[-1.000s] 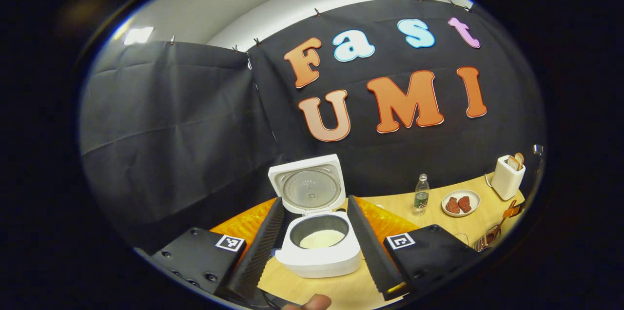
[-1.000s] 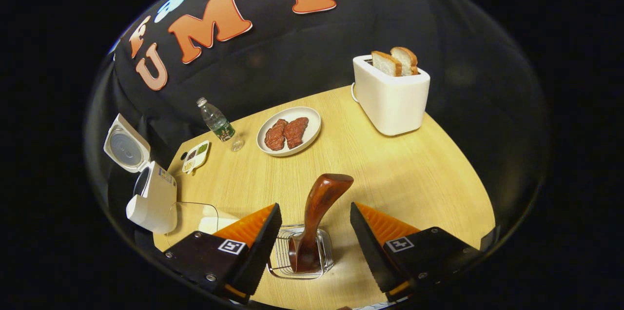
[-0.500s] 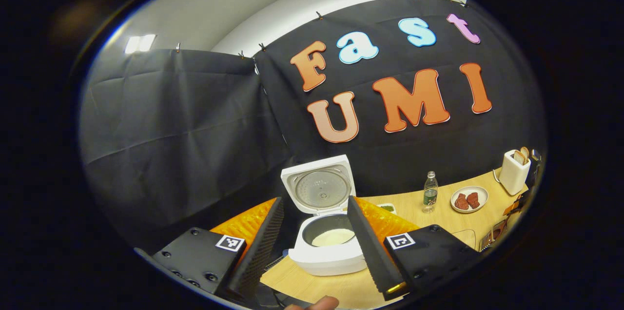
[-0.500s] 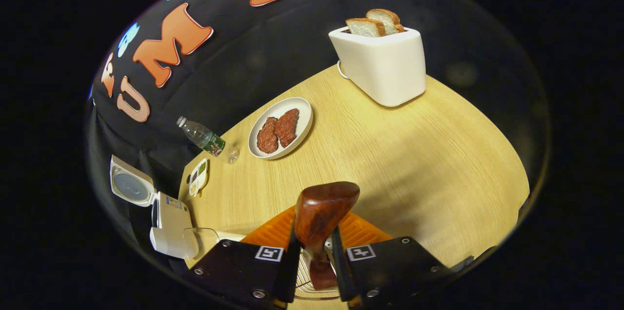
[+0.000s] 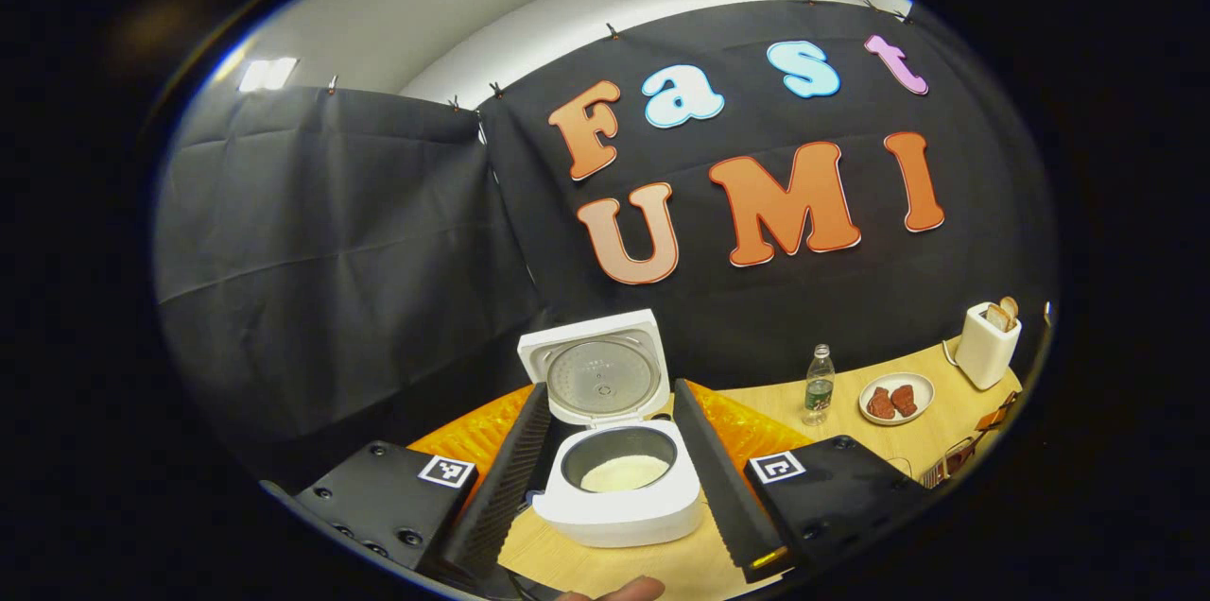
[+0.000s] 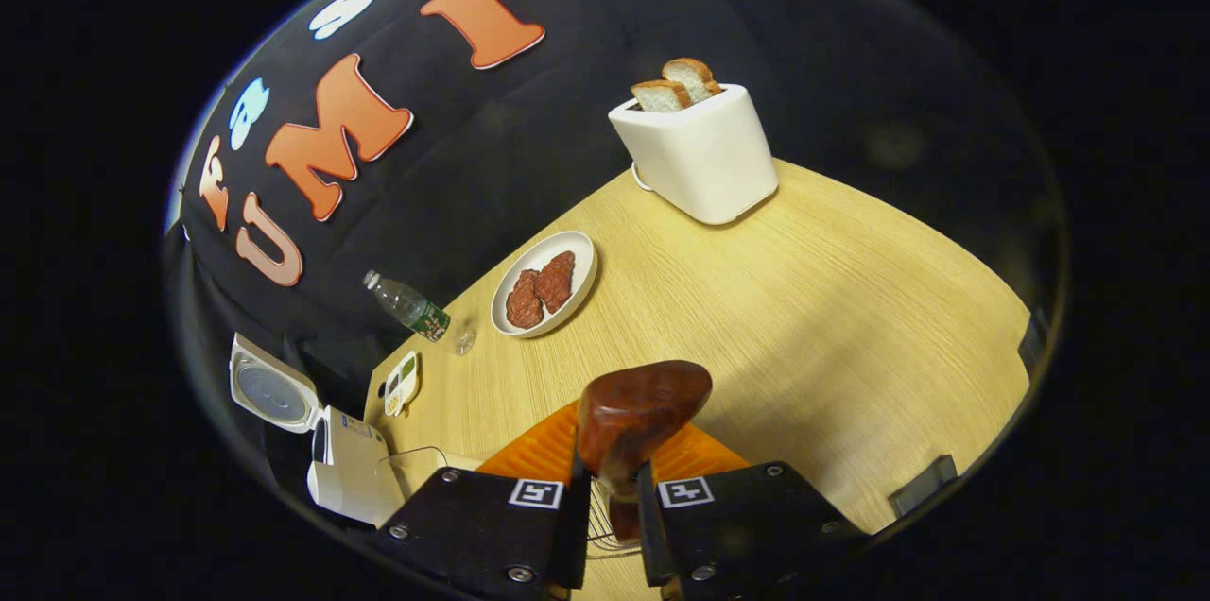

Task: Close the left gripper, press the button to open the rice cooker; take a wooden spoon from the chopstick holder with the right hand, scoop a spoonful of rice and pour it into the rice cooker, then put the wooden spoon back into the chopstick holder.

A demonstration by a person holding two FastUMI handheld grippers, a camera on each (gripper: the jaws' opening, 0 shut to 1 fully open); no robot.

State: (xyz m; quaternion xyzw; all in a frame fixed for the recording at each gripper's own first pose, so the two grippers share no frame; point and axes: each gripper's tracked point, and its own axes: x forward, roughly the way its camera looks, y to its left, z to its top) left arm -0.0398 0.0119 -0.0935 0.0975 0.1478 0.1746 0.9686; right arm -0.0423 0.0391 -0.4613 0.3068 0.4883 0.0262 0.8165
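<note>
Right gripper [image 6: 610, 497] jaws now clamping wooden spoon [image 6: 635, 417]

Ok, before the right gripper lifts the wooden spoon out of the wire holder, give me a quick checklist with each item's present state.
1. Right gripper shut on the dark brown wooden spoon: ok.
2. Spoon bowl free of the wire chopstick holder: cannot tell.
3. White rice cooker lid open: ok.
4. Inner pot unobstructed: ok.
5. Left gripper clear of the pot opening, jaws open: ok.
6. Clear rice container reachable: cannot tell.
</note>
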